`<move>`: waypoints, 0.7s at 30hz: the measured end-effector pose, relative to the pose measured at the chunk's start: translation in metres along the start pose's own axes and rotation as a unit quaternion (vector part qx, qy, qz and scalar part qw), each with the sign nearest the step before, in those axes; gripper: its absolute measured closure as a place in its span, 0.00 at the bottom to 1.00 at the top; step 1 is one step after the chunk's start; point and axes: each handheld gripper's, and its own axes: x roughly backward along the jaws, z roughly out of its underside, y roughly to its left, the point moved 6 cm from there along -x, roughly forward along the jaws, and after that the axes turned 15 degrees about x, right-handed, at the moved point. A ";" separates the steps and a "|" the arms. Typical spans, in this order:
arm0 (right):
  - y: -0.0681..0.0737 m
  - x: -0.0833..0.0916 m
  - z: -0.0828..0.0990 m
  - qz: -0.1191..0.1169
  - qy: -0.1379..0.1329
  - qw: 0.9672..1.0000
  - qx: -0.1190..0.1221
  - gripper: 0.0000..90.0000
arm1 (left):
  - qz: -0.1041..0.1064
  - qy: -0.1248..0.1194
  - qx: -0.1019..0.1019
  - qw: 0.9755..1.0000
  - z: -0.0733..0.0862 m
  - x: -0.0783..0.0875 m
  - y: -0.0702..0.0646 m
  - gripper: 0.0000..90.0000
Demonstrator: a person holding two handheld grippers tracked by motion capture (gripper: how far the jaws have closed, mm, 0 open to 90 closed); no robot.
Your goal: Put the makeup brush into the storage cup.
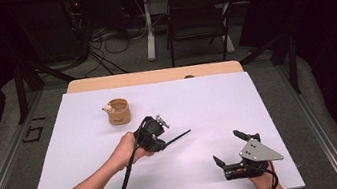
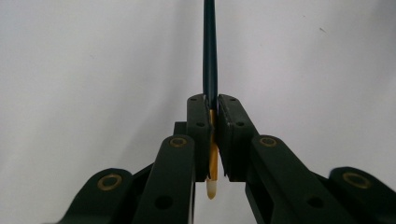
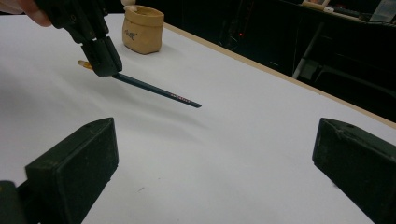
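Observation:
A dark green pencil [image 1: 179, 136] with a yellow band and a pale eraser end is held above the white table sheet [image 1: 93, 176]. My left gripper [image 1: 164, 143] is shut on it near the eraser end. In the left gripper view, the pencil [image 2: 209, 46] runs straight out from the left gripper [image 2: 212, 100], whose pads are pressed on it. In the right gripper view, the pencil [image 3: 159, 90] slants down to the right from the left gripper [image 3: 109, 70]. My right gripper [image 1: 229, 147] rests at the front right, open with nothing between its jaws; it appears in its own view as the right gripper [image 3: 215, 135].
A small tan pot [image 1: 119, 111] with a little pale figure at its rim stands at the back left of the sheet; the tan pot [image 3: 143, 29] also shows in the right gripper view. The wooden table edge [image 1: 153, 75] runs behind. A chair [image 1: 197, 14] and cables lie beyond the table.

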 end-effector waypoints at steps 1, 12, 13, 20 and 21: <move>0.000 0.000 0.000 -0.003 0.005 1.000 0.000 0.00 | 0.001 0.002 0.000 1.000 0.001 0.001 0.000 0.93; 0.002 -0.010 0.000 -0.037 0.038 0.999 -0.003 0.00 | 0.008 0.000 -0.010 1.000 0.010 0.007 0.001 0.93; 0.001 -0.012 -0.001 -0.044 0.043 0.998 0.000 0.00 | 0.009 -0.003 -0.011 1.000 0.010 0.008 0.001 0.93; -0.005 -0.025 -0.005 -0.076 0.089 0.993 0.020 0.00 | 0.011 -0.005 -0.018 1.000 0.015 0.012 0.004 0.93; -0.006 -0.027 -0.006 -0.078 0.089 0.993 0.025 0.00 | 0.011 -0.006 -0.019 1.000 0.015 0.012 0.004 0.93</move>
